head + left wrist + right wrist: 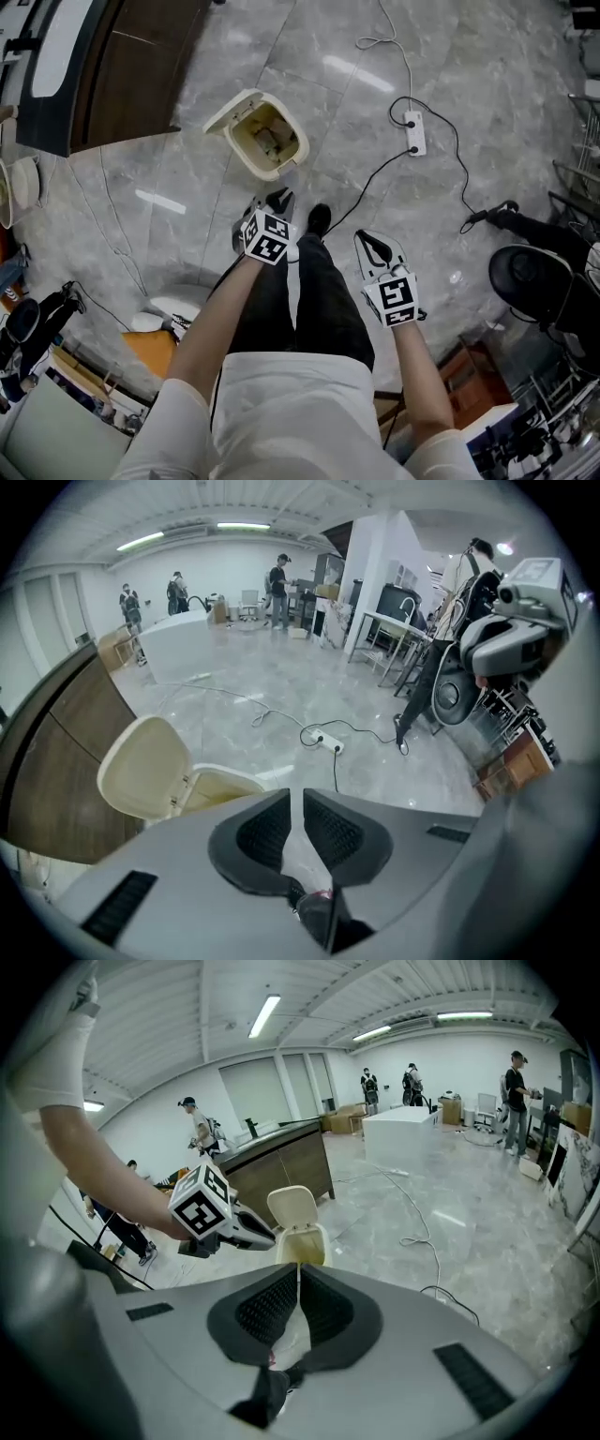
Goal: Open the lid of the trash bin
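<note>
Trash bin (lid up), on floor, just beyond left gripper, apart

Operator wears a white short-sleeved top, black trousers and a black shoe. The left gripper and right gripper are the same build: light grey moulded shell, two black jaws with fine-ribbed pads, dark rectangular slots recessed in the shell on either side. Each carries a white cube with black square markers on its faces. Small red spot at the left jaw root.
</note>
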The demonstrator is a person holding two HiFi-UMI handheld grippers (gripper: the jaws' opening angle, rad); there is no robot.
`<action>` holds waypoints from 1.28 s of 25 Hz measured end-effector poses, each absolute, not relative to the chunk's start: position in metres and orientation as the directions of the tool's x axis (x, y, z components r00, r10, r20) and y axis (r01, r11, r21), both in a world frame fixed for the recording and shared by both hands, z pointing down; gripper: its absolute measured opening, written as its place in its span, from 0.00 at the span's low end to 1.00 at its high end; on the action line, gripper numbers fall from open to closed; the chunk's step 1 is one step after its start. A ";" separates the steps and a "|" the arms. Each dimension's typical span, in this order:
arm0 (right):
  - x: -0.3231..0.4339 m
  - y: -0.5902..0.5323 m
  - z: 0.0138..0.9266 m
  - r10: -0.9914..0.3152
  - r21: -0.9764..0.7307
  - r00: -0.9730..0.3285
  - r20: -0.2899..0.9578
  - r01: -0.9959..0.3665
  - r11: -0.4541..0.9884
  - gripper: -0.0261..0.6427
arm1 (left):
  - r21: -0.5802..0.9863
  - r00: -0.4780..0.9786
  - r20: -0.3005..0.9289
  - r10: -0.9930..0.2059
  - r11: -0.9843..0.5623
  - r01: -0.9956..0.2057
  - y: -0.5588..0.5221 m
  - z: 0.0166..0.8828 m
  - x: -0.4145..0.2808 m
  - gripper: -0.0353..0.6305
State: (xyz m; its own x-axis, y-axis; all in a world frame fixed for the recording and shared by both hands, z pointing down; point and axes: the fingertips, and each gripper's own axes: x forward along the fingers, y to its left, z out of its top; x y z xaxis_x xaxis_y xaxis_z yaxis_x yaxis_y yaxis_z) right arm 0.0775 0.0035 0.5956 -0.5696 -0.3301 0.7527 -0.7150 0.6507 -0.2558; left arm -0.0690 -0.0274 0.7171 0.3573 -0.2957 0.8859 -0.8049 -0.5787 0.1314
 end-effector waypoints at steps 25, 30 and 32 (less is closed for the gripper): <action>0.045 -0.013 0.442 -0.320 -0.215 -0.688 0.652 -0.573 0.791 0.09 | 0.200 0.369 0.643 -0.671 -0.317 -0.927 0.037 0.431 -0.125 0.08; 0.026 0.000 0.421 -0.309 -0.184 -0.704 0.640 -0.531 0.827 0.09 | 0.197 0.334 0.612 -0.717 -0.270 -0.942 0.059 0.404 -0.146 0.08; 0.020 0.004 0.414 -0.312 -0.166 -0.707 0.635 -0.519 0.838 0.09 | 0.198 0.318 0.596 -0.737 -0.250 -0.948 0.067 0.396 -0.155 0.08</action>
